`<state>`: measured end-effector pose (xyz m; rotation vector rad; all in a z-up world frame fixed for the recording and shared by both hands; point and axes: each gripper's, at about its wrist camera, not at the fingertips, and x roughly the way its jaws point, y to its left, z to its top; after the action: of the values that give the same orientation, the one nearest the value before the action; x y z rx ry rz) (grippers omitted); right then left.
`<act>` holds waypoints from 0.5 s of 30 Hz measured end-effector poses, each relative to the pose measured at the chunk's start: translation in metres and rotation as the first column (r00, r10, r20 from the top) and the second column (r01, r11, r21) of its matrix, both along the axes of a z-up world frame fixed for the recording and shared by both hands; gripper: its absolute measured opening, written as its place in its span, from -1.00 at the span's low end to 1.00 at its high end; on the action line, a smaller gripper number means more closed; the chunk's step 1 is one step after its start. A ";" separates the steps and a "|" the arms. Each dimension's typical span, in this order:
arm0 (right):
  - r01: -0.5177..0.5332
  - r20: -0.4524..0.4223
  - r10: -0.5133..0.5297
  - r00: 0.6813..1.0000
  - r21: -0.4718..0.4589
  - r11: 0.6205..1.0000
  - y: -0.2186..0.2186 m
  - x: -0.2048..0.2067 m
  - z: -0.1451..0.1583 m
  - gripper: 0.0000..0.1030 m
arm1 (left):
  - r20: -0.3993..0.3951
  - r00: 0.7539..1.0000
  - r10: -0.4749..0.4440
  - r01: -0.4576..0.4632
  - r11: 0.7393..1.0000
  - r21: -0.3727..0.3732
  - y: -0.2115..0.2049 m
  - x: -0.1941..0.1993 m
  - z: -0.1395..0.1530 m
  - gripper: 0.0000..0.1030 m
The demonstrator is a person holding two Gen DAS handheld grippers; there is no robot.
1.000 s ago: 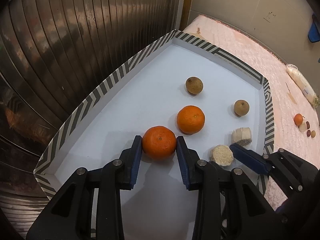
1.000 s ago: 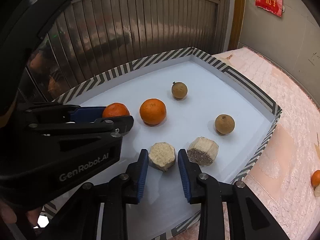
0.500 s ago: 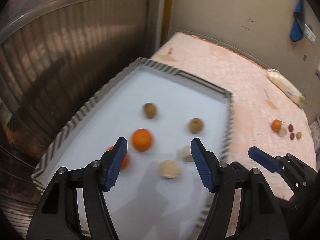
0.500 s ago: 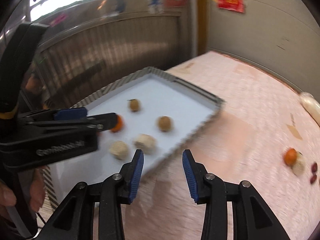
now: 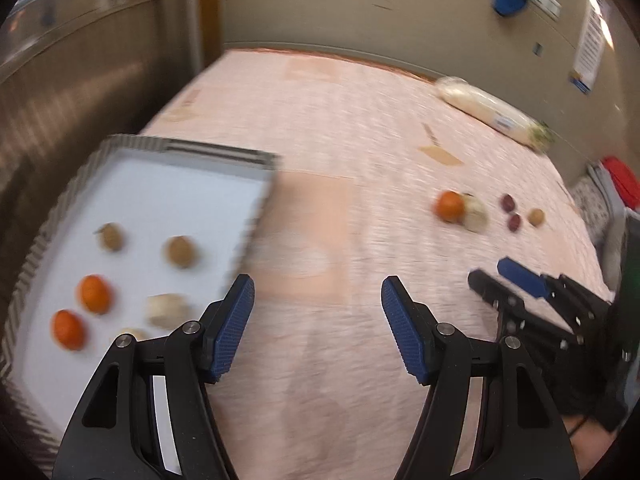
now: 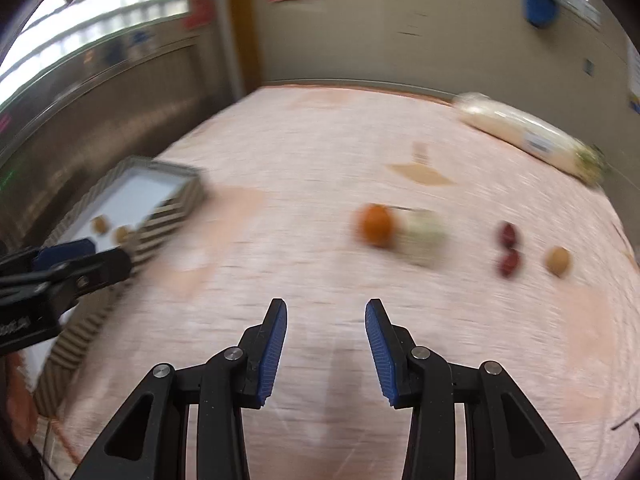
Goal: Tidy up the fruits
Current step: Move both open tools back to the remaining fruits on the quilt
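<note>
Item 1, my left hand-held gripper (image 5: 318,328): jaws spread wide, nothing between the blue pads, held over bare pink tabletop (image 5: 320,152) just right of the tray.

Item 2, my right hand-held gripper (image 6: 326,346): jaws spread, nothing between them, over the pink tabletop short of the loose fruit. In the left wrist view it shows at the right edge.

Item 3, striped-rim tray (image 5: 180,148) with white floor, to the left of the left hand-held gripper. Contents, all blurred: two oranges (image 5: 94,293) near each other at the tray's left side; two small brown round fruits (image 5: 180,251) farther in, apart from each other; two pale chunks (image 5: 166,310) nearest the gripper, one partly hidden behind the left finger.

Item 4, loose group on the tabletop, well apart from the tray, ahead and to the right of the right hand-held gripper: one loose orange (image 6: 376,225) touching or just beside a pale greenish piece (image 6: 424,236), I cannot tell which; two dark red fruits (image 6: 508,250) close together; one small tan fruit (image 6: 558,261) just right of them.

Item 5, long pale wrapped package (image 6: 528,136) at the far right edge of the tabletop, near the wall.
</note>
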<state>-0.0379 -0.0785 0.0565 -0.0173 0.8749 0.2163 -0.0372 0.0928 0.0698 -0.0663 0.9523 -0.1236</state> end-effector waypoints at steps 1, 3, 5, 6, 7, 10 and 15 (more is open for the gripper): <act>0.020 -0.002 -0.020 1.000 0.002 1.000 -0.012 0.003 -0.001 -0.24 | -0.004 1.000 -0.023 0.023 1.000 0.002 -0.010 0.004 -0.002 0.29; 0.059 -0.009 -0.059 0.998 -0.010 0.998 -0.035 0.008 -0.004 -0.24 | -0.016 0.998 -0.057 0.058 0.998 0.009 -0.028 0.015 -0.007 0.29; 0.083 -0.018 -0.084 0.996 -0.031 0.996 -0.054 0.012 -0.006 -0.24 | -0.027 0.995 -0.097 0.097 0.995 -0.002 -0.045 0.024 -0.012 0.29; 0.092 -0.019 -0.093 0.996 -0.035 0.995 -0.064 0.014 -0.007 -0.24 | -0.034 0.993 -0.113 0.113 0.994 -0.003 -0.052 0.030 -0.014 0.29; 0.097 -0.022 -0.098 0.995 -0.035 0.995 -0.070 0.016 -0.007 -0.24 | -0.039 0.992 -0.120 0.120 0.993 0.003 -0.059 0.033 -0.016 0.29; 0.107 -0.022 -0.108 0.994 -0.036 0.994 -0.088 0.019 -0.006 -0.24 | -0.029 0.988 -0.151 0.152 0.988 0.023 -0.079 0.050 -0.021 0.29; 0.097 -0.014 -0.098 0.995 -0.031 0.995 -0.100 0.019 -0.005 -0.24 | -0.027 0.983 -0.184 0.185 0.978 0.097 -0.101 0.072 -0.032 0.29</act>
<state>-0.0185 -0.1789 0.0517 -0.0013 0.8926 0.1119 0.0353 -0.0081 0.0382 0.1131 0.9804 -0.2472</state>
